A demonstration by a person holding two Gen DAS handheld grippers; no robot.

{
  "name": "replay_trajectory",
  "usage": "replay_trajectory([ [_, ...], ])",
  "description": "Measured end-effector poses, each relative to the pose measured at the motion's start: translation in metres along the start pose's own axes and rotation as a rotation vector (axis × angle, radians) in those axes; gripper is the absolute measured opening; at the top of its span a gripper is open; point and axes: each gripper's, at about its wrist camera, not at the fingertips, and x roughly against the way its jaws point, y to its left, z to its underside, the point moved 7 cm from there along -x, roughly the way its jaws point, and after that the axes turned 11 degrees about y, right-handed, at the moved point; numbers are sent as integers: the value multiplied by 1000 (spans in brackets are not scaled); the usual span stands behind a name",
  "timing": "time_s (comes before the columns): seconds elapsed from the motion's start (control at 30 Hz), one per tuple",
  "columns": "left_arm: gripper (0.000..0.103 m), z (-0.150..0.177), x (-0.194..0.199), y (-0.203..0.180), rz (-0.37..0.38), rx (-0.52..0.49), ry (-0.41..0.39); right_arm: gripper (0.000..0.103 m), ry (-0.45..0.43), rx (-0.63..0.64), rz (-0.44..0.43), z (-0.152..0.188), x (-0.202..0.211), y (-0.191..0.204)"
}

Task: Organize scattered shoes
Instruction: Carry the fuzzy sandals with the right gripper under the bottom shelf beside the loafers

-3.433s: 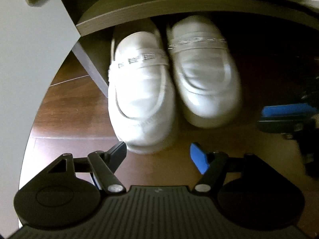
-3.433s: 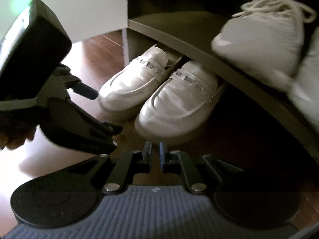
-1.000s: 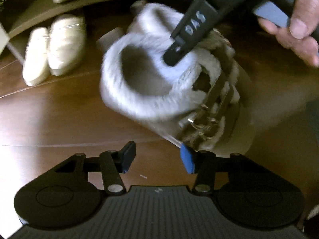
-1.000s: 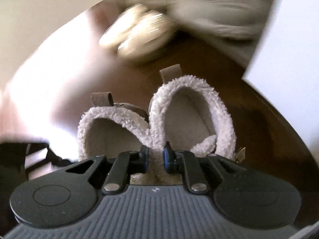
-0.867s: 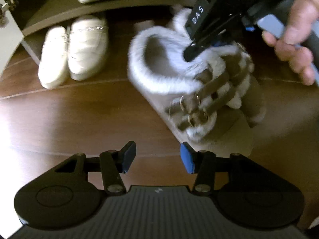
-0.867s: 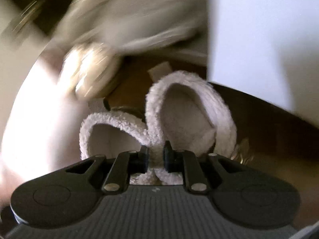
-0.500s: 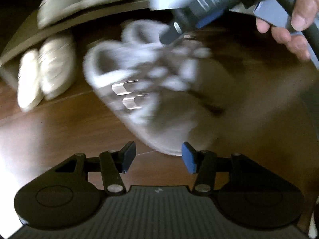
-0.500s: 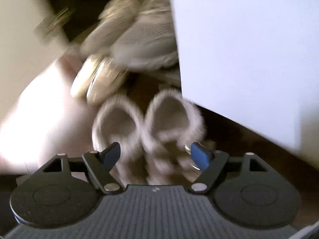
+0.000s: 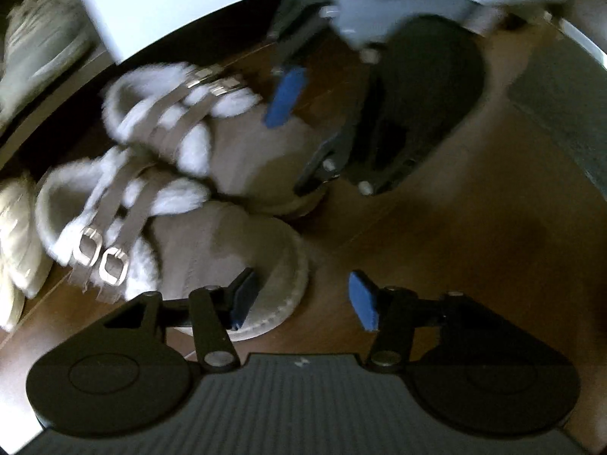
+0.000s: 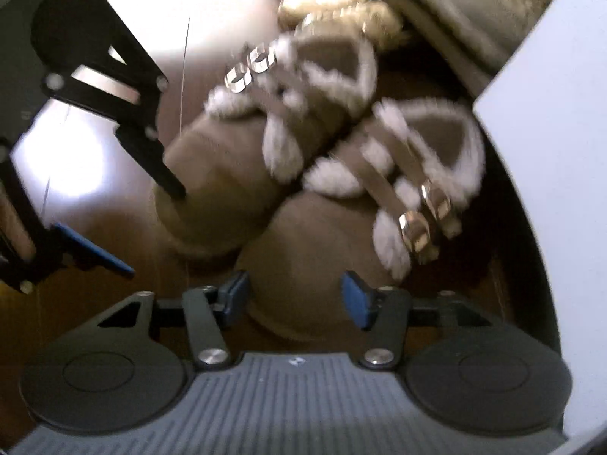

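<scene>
The two fleece-lined slippers (image 10: 303, 159) lie side by side on the wooden floor (image 9: 474, 235), toes toward both cameras, heels toward the shoe shelf (image 10: 447, 30). The right hand-held gripper (image 10: 294, 299), spread and empty, straddles the right slipper's toe. The left hand-held gripper (image 9: 301, 299), also spread and empty, sits just off the other toe.

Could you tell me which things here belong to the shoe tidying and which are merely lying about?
Job: fleece-lined slippers; cream loafers; left gripper; right gripper.

Lying about: white cupboard door; wooden floor.
</scene>
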Motion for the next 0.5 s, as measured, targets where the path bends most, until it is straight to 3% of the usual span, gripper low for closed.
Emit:
replay_trajectory([
  [0.1, 65, 13, -2, 37, -78, 32, 49, 44, -13, 32, 28, -11, -2, 9],
  [0.13, 62, 17, 1, 46, -80, 52, 51, 44, -10, 36, 36, -13, -3, 12],
  [0.2, 61, 25, 6, 64, -80, 92, 51, 40, -14, -53, 17, -13, 10, 3],
  [0.23, 61, 25, 8, 70, -66, 155, 31, 43, -16, -101, 6, -13, 17, -2],
  [0.33, 62, 21, 13, 88, -22, 359, -36, 49, -75, -478, -72, 6, 43, -33],
  [0.43, 63, 18, 18, 106, 23, 563, -104, 50, -142, -874, -67, 31, 43, -67],
  [0.5, 63, 15, 12, 115, 52, 674, -111, 57, -166, -951, -68, 30, 34, -74],
])
